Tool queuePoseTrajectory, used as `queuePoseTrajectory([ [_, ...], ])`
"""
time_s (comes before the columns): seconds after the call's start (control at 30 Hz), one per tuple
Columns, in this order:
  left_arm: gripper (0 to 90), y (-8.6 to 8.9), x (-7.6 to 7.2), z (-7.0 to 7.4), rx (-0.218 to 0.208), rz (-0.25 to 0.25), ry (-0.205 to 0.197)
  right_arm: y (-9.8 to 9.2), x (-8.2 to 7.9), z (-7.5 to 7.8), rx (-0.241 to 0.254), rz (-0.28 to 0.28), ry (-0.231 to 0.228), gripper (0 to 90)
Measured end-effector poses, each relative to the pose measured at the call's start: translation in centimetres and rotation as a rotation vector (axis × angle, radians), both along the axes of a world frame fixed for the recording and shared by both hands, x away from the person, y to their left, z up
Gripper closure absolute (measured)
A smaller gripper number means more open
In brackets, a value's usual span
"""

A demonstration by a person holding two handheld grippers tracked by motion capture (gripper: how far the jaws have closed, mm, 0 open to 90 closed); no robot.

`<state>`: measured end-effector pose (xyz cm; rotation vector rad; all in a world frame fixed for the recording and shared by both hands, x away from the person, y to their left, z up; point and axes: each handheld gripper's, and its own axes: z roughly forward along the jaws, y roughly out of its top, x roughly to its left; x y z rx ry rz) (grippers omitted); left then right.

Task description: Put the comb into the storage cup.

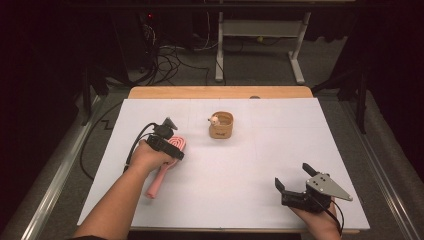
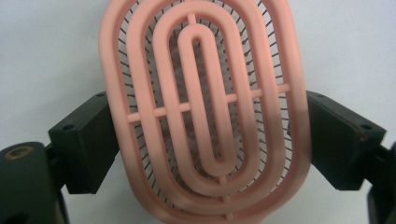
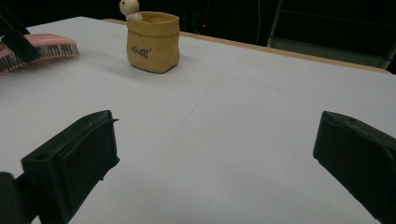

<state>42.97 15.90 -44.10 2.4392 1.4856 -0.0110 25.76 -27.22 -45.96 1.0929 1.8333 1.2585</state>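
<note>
— What does the pink plastic hairbrush look like?
— Oval head of nested loops, thin dark bristles beneath, pink handle pointing toward the near edge.
— Where is it?
— On the left of the white table, between the left gripper jaws, whose pads sit at its rim, grasping it.
— The right gripper?
— Released, near right.

Only writing I can spot is a small dark printed mark on the front of the tan pot, far side of the desk. Too blurry to read.
</note>
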Motion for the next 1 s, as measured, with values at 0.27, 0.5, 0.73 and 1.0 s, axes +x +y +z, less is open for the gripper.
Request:
queuePoseTrajectory([
  [0.27,14.8,0.16,0.14,-0.01,-0.009,0.019,0.019,0.02,-0.01,-0.01,-0.001,0.001,0.000,0.4],
  [0.5,15.4,0.20,0.33,-0.25,-0.027,0.035,0.052,0.08,0.00,-0.04,-0.005,0.003,0.001,0.4],
  [0.73,17.0,0.05,0.42,-0.28,-0.020,0.045,0.064,0.07,0.00,-0.05,-0.006,0.002,0.001,0.4],
  [1.0,17.9,-0.22,0.27,-0.19,0.008,0.036,0.048,0.11,-0.01,-0.04,-0.007,0.002,0.000,0.4],
])
